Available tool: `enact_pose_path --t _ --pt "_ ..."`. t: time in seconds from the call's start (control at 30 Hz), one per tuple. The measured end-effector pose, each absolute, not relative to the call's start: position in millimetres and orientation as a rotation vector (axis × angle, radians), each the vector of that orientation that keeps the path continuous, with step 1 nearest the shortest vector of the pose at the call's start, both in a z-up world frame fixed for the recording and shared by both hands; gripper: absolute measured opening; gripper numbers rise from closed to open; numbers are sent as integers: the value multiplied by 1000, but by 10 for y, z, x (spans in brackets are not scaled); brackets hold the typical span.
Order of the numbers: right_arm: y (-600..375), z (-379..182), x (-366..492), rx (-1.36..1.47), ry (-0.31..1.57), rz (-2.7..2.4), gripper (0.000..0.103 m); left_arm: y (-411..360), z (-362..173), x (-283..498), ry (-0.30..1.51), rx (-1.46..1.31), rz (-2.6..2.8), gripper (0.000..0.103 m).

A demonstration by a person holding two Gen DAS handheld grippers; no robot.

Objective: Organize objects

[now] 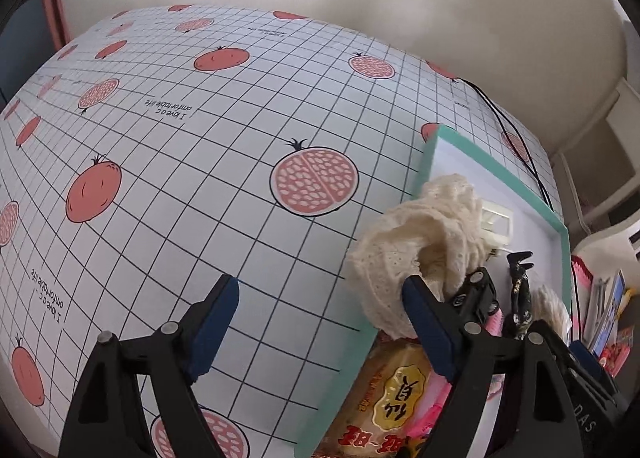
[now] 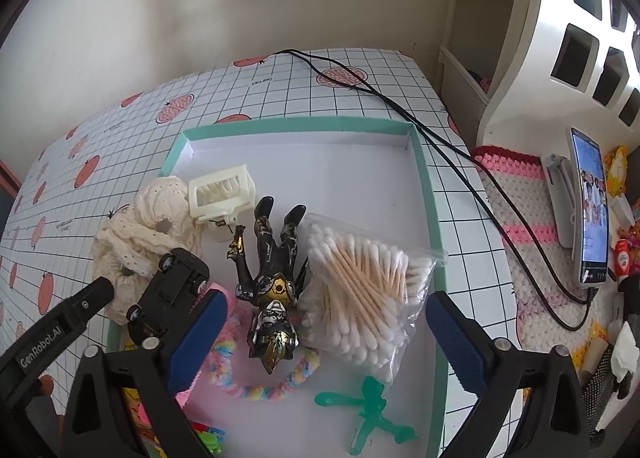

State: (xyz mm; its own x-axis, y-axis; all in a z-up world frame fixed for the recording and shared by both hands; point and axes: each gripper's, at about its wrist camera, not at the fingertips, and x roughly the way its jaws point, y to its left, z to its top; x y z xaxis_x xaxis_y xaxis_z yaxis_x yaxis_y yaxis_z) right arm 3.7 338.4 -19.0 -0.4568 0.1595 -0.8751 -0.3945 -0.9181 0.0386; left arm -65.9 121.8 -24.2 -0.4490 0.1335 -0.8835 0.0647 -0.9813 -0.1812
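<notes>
The shallow white box w/ the mint-green rim (image 2: 425,194) sits on the table w/ the grid cloth printed w/ pink-red fruit (image 1: 240,162).

The right gripper (image 2: 322,338) hangs over the box, pointing down. Its blue pads are spread wide & hold nothing. Right under the gap, a bit toward the far side, lies the clear bag of cotton swabs w/ wooden sticks (image 2: 366,290). The bag touches neither pad. Just beside the bag, on its left, lies the black & gold toy figure (image 2: 272,278), flat on its back, head toward the camera. A pastel fuzzy ring (image 2: 260,390) curls under the figure's head. A see-through green plastic toy (image 2: 368,414) lies near the front of the box, close to the right pad.

The small black toy car (image 2: 172,290) is tipped up at the box's left edge, wheels showing, touching the left pad. Behind it sit the cream lace cloth bundle (image 2: 140,234) & a cream plastic clip-like piece (image 2: 222,194).

The left gripper (image 1: 320,334) is let go too, jaws apart, nothing in them. One pad is over the bare cloth outside the box. The other pad is at the lace bundle (image 1: 416,242), by the box's near-left corner. A yellow snack packet w/ red letters (image 1: 384,398) lies below it.

A black cable (image 2: 460,162) runs over the table past the box.
</notes>
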Motion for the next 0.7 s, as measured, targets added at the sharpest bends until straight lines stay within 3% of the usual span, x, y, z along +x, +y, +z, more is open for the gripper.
enact_pose_path --t 0.5,0.6,0.7 --pt "3357 -183 35 -1390 308 2419 103 1259 -221 -651 -267 -1603 2605 85" --pt "3354 -173 39 -1388 305 2418 103 1261 -219 -657 -267 -1598 2597 97" --pt "3350 -162 34 -1388 306 2418 103 1262 -191 -647 -250 -1584 2594 98"
